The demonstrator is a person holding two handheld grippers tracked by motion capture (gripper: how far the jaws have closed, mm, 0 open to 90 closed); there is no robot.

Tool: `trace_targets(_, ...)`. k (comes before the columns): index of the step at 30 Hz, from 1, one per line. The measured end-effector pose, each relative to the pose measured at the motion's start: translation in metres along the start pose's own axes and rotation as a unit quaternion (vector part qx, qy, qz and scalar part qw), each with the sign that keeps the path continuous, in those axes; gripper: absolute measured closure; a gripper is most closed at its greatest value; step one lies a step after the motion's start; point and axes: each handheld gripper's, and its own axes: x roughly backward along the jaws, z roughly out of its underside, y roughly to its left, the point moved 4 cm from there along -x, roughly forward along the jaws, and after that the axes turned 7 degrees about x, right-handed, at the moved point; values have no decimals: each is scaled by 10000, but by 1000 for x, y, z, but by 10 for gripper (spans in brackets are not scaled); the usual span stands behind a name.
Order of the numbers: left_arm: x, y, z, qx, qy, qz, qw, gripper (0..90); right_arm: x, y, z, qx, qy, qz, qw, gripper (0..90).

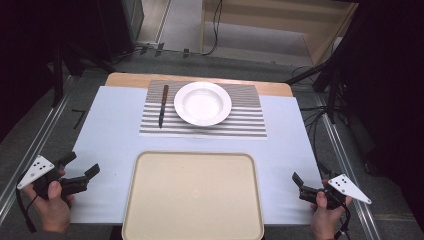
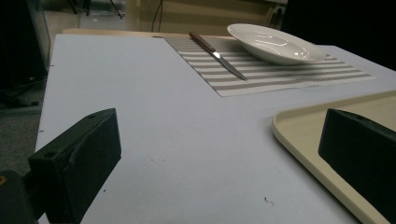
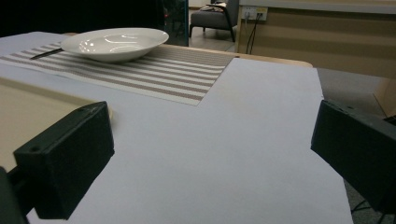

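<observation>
- High view: left gripper [image 1: 80, 165] has its fingers [image 1: 92, 171] spread apart, nothing between them; it sits at the near left corner of the white-covered table [image 1: 115, 130], held by the person's left hand [image 1: 51, 202].
- High view: right gripper [image 1: 298, 182] is at the near right edge in the right hand [image 1: 326, 212]; jaws look parted with nothing between them, though they are small and dark here.
- High view: beige tray [image 1: 192, 197] lies near-centre between the two grippers, nothing on it, apart from both.
- High view: striped placemat [image 1: 202, 122] lies beyond the tray at the far side; white plate [image 1: 202, 103] sits on it, and knife [image 1: 163, 105] lies on the mat just left of the plate, handle pointing away from the person, not touching the plate.
- Left gripper view: both black jaws rise wide apart, holding nothing; bare table surface between them, tray corner [image 2: 299, 135] beside the right-hand jaw.
- Left gripper view: knife [image 2: 217, 55] lies on the placemat [image 2: 280, 77] with the plate [image 2: 275, 44] just beside it, well ahead of the jaws.
- Right gripper view: jaws wide apart, nothing gripped; white table surface [image 3: 224, 154] between them, tray edge [image 3: 28, 100] by the left-hand jaw.
- Right gripper view: plate [image 3: 114, 43] on the placemat [image 3: 154, 74] far ahead; knife tip [image 3: 45, 53] peeks out beside the plate.
</observation>
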Motion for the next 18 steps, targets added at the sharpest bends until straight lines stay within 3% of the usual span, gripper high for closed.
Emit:
trace_targets(9, 2, -2, -2, -63, -51, -30, 10000, 0, -1, 0, 0, 52, -1, -15, 10000, 0)
trace_targets(18, -2, -8, -7, -94, 81, -79, 9999, 0, -2, 1, 0, 71, 32, -30, 10000, 0)
